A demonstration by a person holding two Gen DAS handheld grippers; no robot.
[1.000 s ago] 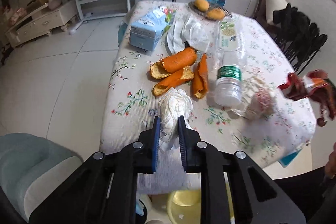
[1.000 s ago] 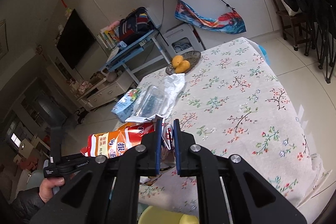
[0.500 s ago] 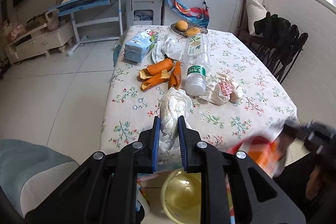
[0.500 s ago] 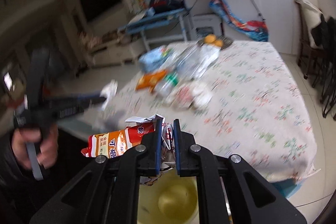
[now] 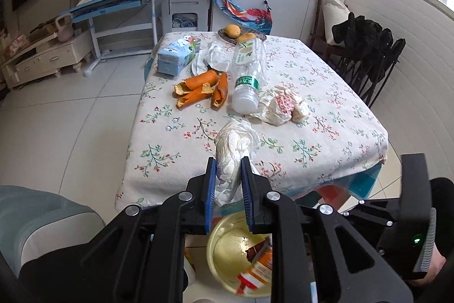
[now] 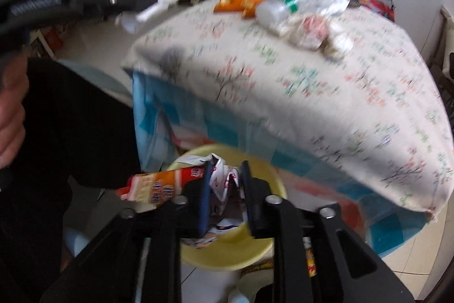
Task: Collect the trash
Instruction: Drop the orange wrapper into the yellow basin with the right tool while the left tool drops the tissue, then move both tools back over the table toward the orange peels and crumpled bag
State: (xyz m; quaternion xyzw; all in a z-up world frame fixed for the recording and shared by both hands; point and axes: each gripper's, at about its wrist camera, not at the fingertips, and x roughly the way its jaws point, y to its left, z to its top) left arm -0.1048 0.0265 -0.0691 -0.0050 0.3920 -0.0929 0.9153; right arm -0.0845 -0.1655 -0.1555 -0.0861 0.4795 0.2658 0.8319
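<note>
Wrapper (image 6: 159, 186) seemingly between tool (image 6: 225, 181) fingers.

A table covered with a white floral cloth (image 5: 326, 93) carries orange peel strips (image 5: 201, 88), a lying clear plastic bottle with a green label (image 5: 248, 75), a crumpled white wrapper with pink dots (image 5: 281, 105), a light-blue tissue pack (image 5: 176, 56), crumpled white paper (image 5: 215, 57) and a dark dish of yellow fruit (image 5: 241, 33).

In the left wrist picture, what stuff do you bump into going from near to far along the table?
Crumpled tissue in the left gripper → pink-speckled wrapper → orange peels → blue tissue pack → fruit plate at the far edge of the table.
</note>
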